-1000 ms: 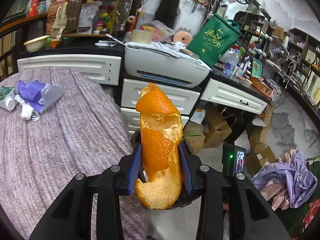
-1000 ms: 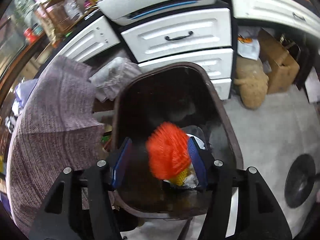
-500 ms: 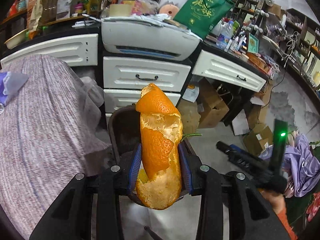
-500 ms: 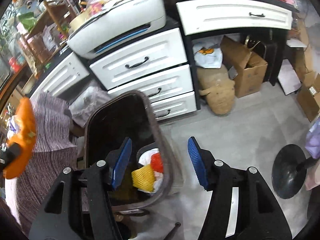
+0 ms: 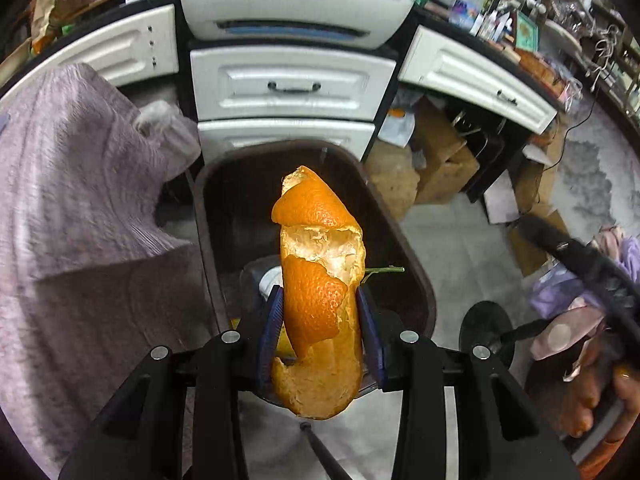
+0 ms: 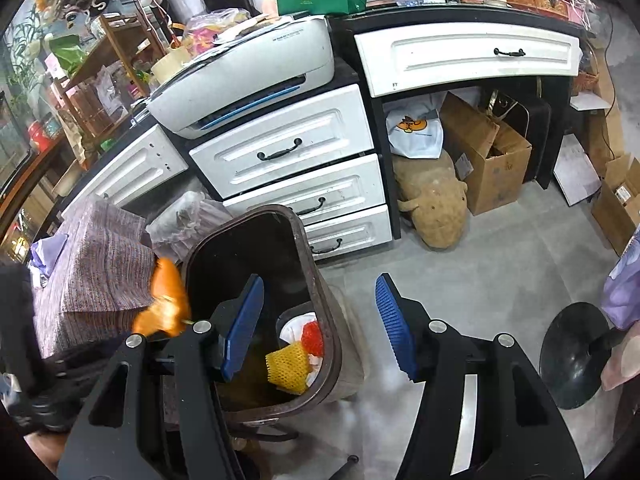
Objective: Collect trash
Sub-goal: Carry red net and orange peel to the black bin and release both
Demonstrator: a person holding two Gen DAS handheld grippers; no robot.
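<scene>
Orange peel [image 5: 320, 304] clamped in left jaws over one bin [image 5: 420, 280]; right jaws apart.

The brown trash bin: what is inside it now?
Inside the brown trash bin, near one end of its bottom, lie a yellow foam net, a red net and white crumpled waste. The right tool's finger covers part of the bottom, so more cannot be told.
</scene>
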